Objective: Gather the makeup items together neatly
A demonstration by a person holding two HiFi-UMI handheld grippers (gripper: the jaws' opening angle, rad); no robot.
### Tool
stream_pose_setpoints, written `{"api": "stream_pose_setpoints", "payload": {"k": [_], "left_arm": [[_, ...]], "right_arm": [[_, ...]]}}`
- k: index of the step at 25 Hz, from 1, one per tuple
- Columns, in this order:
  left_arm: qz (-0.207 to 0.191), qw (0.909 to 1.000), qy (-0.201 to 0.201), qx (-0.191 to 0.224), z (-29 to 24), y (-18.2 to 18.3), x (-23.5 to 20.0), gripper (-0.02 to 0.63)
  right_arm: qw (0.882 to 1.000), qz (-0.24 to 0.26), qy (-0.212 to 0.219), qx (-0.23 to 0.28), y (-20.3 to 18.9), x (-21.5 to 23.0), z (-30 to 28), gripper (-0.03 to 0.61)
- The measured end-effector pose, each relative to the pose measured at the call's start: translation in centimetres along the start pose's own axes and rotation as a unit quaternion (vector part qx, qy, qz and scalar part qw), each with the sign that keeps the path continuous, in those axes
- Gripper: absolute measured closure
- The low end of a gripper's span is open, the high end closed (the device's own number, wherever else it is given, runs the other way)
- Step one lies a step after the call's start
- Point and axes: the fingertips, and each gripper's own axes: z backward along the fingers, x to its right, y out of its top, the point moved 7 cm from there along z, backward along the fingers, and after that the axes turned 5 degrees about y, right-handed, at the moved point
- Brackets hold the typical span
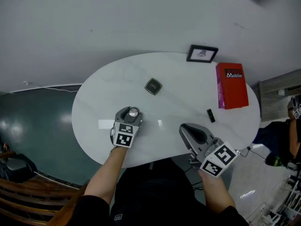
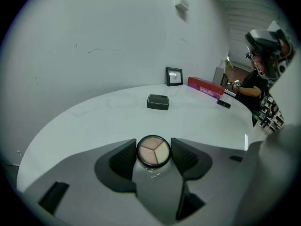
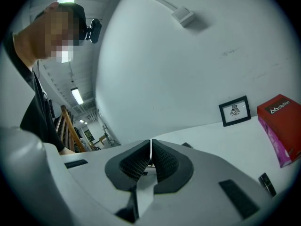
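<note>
**Left gripper holds round compact – carry it to the square one**

Left gripper point(image 1: 132, 113) has its jaws fairly wide but closed on the round eyeshadow compact point(image 2: 154, 151), with a pad touching each side of the rim. The three-shade face points back toward the camera. Can't tell if it is resting on the table point(image 1: 188, 98) or just off it.

Right gripper point(image 3: 150, 149) has its jaws pressed together with nothing between them. It hangs at the near edge of the table, right side, well apart from everything.

The other makeup is scattered: a dark square compact point(image 1: 153, 86) sits mid-table, just beyond the left gripper. A small black tube point(image 1: 210, 115) lies further right, near the red box point(image 1: 232, 85).

To do this step well:
- Keep the squeeze even, because a round rim can roll out of the pads.
- Carry it low and level.
- Set it flat just beside the square compact, not on top of it.
- Open the jaws only once it sits on the table.

The tube probably goes in next, and the right gripper is nearer to it.
</note>
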Motion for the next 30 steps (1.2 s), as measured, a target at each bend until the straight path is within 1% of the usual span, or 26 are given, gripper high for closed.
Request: {"api": "stream_pose_setpoints", "payload": {"k": [5, 9, 12, 15, 20, 23, 26, 28, 30], "left_arm": [[0.009, 0.9998, 0.005, 0.015, 1.1, 0.7, 0.0, 0.345], [0.026, 0.9987, 0.017, 0.041, 3.6, 1.6, -0.3, 0.351], [0.031, 0.9972, 0.014, 0.067, 6.3, 2.5, -0.2, 0.39], [0.026, 0.9953, 0.007, 0.094, 9.1, 3.5, 0.1, 0.42], [0.035, 0.9898, -0.003, 0.138, 13.1, 5.1, 0.1, 0.446], [0.04, 0.9853, 0.002, 0.166, 15.5, 6.4, -0.4, 0.474], [0.046, 0.9811, 0.012, 0.187, 17.3, 7.5, -1.3, 0.526], [0.045, 0.9792, 0.016, 0.197, 18.2, 8.1, -1.8, 0.562], [0.04, 0.9777, 0.02, 0.205, 19.0, 8.6, -2.1, 0.576]], "right_arm": [[1.0, 0.008, 0.006, 0.007, 1.0, -0.4, 0.7, 0.541], [1.0, 0.022, 0.015, 0.013, 1.9, -1.5, 0.8, 0.541], [0.999, 0.033, 0.017, 0.022, 2.5, -2.4, 0.9, 0.541], [0.998, 0.041, 0.016, 0.035, 3.2, -3.2, 1.0, 0.541], [0.997, 0.059, 0.017, 0.044, 4.4, -4.2, 0.5, 0.541], [0.996, 0.073, 0.02, 0.047, 5.2, -4.8, -0.1, 0.541], [0.995, 0.082, 0.032, 0.051, 5.8, -5.2, -1.1, 0.541], [0.994, 0.086, 0.039, 0.046, 5.9, -5.2, -1.9, 0.54], [0.994, 0.092, 0.044, 0.034, 5.8, -5.0, -2.7, 0.54]]}}
